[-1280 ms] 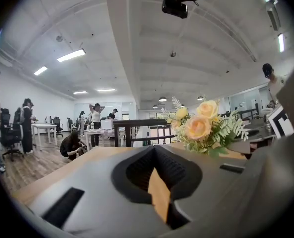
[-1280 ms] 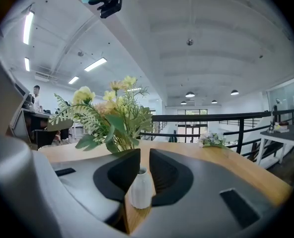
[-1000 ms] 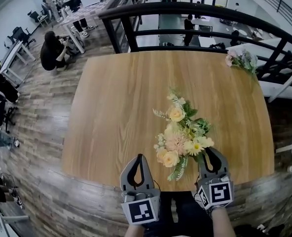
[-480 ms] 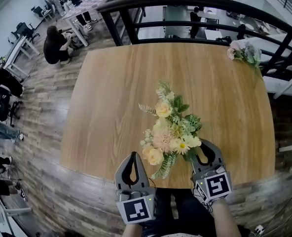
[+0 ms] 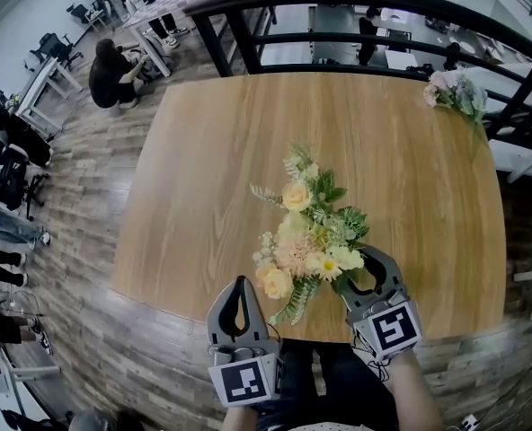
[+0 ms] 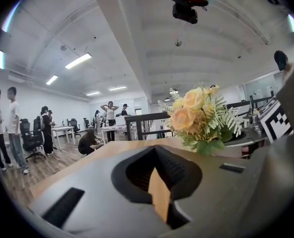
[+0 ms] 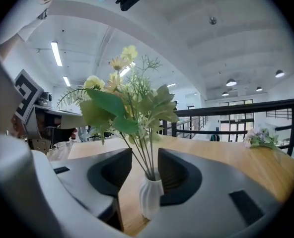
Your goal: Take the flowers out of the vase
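- Right gripper view: the right gripper [image 7: 144,155] has its jaws a narrow gap apart. The white ribbed vase [image 7: 150,200] stands on the table [image 7: 226,157] inside that gap.
- The vase sits just beside the right-hand jaw. A strip of tabletop shows between the vase and the left-hand jaw, so it is not clamped.
- The stems of the flowers [image 7: 122,98] rise between the jaw tips and spread above them.
- Left gripper view: the left gripper [image 6: 156,155] has its jaws closed tip to tip with nothing between them. Only a sliver of the table [image 6: 112,150] shows through the loop behind the tips.
- The flowers [image 6: 196,115] stand ahead of these jaws and to their right, well apart.
- Head view: the left gripper [image 5: 240,285] and right gripper [image 5: 367,268] sit at the near edge of the wooden table [image 5: 212,169]. The flowers [image 5: 311,232] lie between them, closer to the right jaws.
- A black railing [image 5: 338,16] runs beyond the far edge. A second bunch of flowers [image 5: 453,92] lies at the far right corner.
- A wood-plank floor [image 5: 77,205] with desks and people [image 5: 113,74] lies to the left.
- The blooms hide the vase in the head view. Only the right gripper view shows it.
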Demonstrator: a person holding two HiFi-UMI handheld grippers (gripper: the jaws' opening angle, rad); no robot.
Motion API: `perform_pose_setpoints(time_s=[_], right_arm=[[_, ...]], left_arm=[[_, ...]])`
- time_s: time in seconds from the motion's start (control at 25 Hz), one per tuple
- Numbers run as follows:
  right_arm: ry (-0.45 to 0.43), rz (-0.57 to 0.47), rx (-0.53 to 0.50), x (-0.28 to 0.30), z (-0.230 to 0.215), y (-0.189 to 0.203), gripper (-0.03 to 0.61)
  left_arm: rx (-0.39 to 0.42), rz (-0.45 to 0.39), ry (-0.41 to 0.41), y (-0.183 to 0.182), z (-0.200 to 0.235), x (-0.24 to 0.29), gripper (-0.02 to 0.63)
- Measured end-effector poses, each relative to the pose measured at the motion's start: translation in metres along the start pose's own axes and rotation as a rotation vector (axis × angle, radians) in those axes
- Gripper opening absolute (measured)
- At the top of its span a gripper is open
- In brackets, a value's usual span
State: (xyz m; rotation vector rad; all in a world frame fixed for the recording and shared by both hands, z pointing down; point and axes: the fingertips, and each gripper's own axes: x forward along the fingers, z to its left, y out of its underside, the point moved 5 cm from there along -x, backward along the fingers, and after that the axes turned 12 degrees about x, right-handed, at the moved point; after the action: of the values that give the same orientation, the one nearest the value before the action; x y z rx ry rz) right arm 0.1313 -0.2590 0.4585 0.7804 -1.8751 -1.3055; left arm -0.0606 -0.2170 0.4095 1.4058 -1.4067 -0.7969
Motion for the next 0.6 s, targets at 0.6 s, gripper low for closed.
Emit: perform_pose_setpoints(time_s=[0.6], right_arm=[[-0.067,0.064,-0.041,0.019,0.007,0.001,0.201]], left_arm=[[0.008,0.033,-0.039,0.007,0.009,-0.007,0.029]])
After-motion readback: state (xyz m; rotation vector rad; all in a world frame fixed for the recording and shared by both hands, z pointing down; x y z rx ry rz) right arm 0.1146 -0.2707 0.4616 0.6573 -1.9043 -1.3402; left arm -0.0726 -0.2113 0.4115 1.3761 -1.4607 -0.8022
